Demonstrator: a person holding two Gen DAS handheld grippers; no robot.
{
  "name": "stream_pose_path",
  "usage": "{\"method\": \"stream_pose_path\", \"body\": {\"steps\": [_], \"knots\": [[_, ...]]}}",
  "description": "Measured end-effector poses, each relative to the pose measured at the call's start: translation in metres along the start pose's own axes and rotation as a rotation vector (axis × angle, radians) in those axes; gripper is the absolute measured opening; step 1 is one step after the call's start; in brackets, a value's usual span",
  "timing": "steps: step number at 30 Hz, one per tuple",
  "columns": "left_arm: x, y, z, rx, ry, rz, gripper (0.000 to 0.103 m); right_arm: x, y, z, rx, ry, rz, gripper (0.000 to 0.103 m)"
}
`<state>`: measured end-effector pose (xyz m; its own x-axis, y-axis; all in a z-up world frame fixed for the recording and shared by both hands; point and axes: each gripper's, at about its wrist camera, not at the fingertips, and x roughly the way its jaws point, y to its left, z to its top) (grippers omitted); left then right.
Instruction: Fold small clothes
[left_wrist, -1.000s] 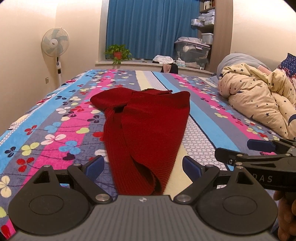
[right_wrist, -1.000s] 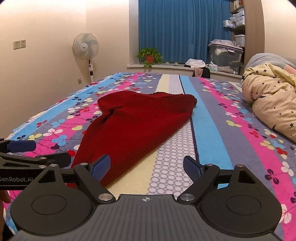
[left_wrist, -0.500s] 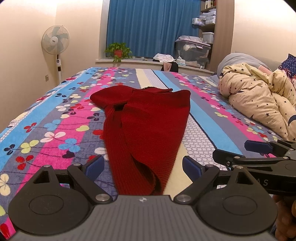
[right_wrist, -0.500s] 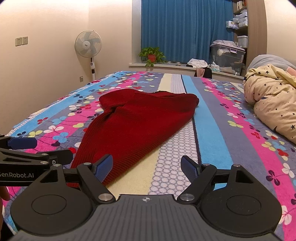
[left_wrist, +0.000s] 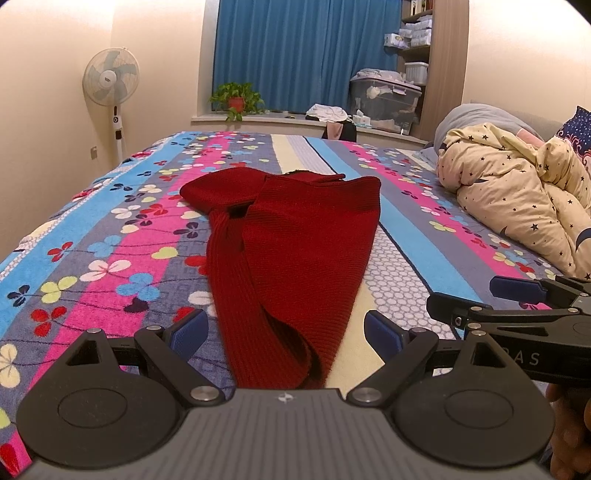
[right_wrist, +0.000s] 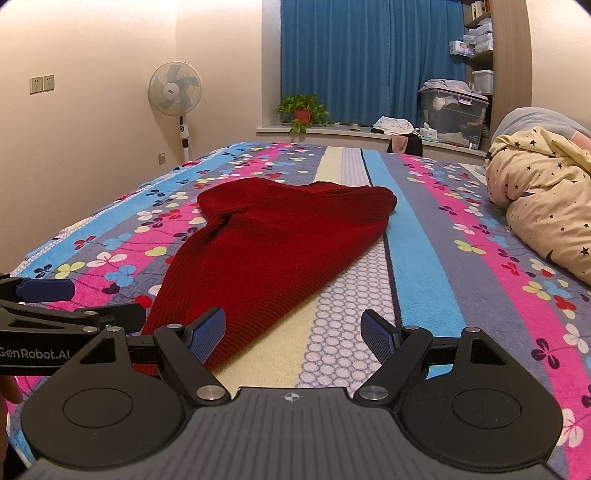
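Sweater (left_wrist: 295, 236), red, lies mid-frame on the striped bedspread (left_wrist: 92, 258). Left gripper (left_wrist: 286, 332) and right gripper (right_wrist: 293, 332) gape wide, holding nothing. Upper right, a clear storage bin (right_wrist: 452, 116) holds jumbled items, too blurred to name.

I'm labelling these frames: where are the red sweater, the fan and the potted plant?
Red sweater (left_wrist: 306, 240): left wrist view, middle of the knit body.
Fan (right_wrist: 175, 88): right wrist view, centre of the round head.
Potted plant (left_wrist: 236, 100): left wrist view, the red pot under the leaves.
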<state>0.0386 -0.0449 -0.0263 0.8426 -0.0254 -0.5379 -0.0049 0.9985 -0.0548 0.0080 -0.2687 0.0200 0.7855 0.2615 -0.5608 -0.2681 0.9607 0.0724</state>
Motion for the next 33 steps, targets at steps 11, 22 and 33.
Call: {"method": "stream_pose_path", "body": {"steps": [11, 22, 33], "knots": [[0.000, 0.000, 0.000, 0.001, 0.000, 0.002, 0.094, 0.000, 0.000, 0.001, 0.002, -0.002, 0.000, 0.082], [0.001, -0.001, -0.001, 0.009, 0.004, 0.002, 0.094, 0.000, 0.001, 0.002, -0.001, -0.007, -0.003, 0.080], [0.017, 0.031, 0.031, 0.054, 0.027, -0.042, 0.094, -0.001, -0.015, 0.009, 0.072, -0.038, -0.053, 0.079]]}}
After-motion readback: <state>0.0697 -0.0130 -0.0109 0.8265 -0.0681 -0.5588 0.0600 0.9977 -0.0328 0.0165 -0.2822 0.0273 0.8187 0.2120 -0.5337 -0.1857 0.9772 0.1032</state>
